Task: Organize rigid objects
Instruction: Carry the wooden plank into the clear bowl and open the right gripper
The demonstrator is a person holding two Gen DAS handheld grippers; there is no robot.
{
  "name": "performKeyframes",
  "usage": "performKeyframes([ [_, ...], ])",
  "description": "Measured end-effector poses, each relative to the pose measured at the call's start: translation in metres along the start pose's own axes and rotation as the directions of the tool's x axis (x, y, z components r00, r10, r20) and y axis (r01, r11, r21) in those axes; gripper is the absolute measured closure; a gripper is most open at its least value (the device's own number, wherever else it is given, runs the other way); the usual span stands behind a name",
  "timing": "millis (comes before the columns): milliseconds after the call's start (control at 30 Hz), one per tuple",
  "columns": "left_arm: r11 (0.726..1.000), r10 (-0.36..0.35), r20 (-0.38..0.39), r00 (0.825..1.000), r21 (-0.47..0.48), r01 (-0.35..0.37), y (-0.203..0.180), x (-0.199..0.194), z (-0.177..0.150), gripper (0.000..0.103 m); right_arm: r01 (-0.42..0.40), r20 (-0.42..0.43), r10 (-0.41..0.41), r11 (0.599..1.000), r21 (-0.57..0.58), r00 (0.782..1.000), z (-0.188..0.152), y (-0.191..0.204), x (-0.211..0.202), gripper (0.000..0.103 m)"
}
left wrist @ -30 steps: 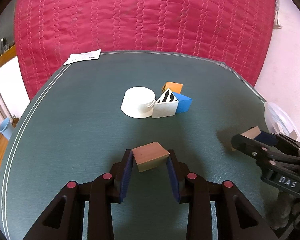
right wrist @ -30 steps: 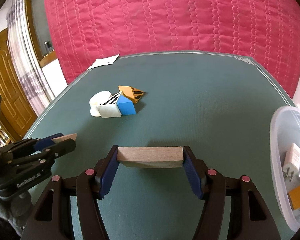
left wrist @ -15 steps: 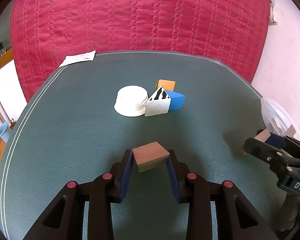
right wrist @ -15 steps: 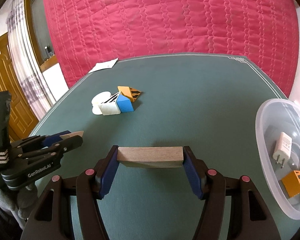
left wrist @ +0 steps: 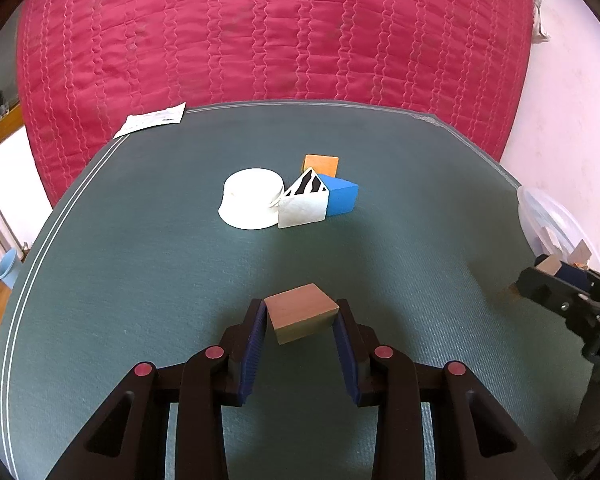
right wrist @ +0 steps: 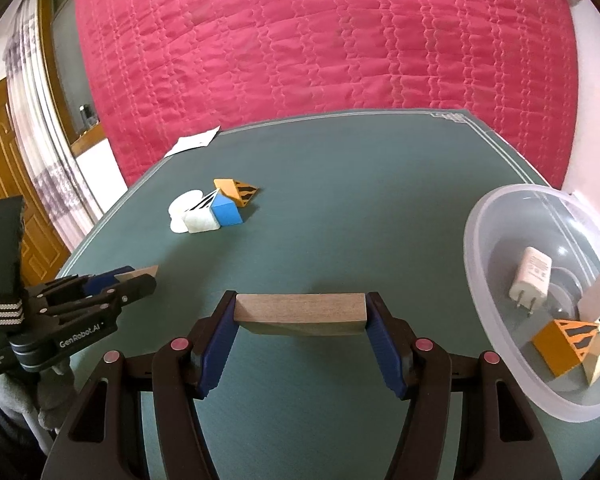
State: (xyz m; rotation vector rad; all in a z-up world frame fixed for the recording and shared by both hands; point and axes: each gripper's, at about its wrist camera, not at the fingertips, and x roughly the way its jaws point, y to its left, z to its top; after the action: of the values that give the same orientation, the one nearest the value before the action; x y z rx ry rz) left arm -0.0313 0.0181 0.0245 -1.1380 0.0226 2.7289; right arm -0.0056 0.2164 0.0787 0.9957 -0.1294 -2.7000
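While clamped between its pads — small wooden block (left wrist: 302, 313) in left gripper (left wrist: 302, 322), long plank (right wrist: 301, 314) in right gripper (right wrist: 301, 316).

A red quilted cover (right wrist: 320, 40) hangs behind the green table (right wrist: 360, 200), with a wooden door (right wrist: 4, 168) at left.

Bare green tabletop (right wrist: 340, 216) lay open toward the clear plastic bowl (right wrist: 476, 264); only the far cluster around the white round lid (left wrist: 252, 196) blocked passage.
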Motion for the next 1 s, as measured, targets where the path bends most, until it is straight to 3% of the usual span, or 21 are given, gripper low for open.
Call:
performKeyframes([
  [500, 1.000, 0.010, -0.005, 1.000, 0.001, -0.010, -0.004, 0.000, -0.003, 0.067, 0.098, 0.072, -0.104, 0.991, 0.090, 0.992, 0.003, -0.054, -0.041, 0.039],
  [1000, 1.000, 0.016, -0.007, 1.000, 0.003, -0.016, -0.009, -0.002, -0.005, 0.067, 0.251, 0.133, -0.289, 0.936, 0.248, 0.948, 0.000, -0.139, -0.094, 0.039],
])
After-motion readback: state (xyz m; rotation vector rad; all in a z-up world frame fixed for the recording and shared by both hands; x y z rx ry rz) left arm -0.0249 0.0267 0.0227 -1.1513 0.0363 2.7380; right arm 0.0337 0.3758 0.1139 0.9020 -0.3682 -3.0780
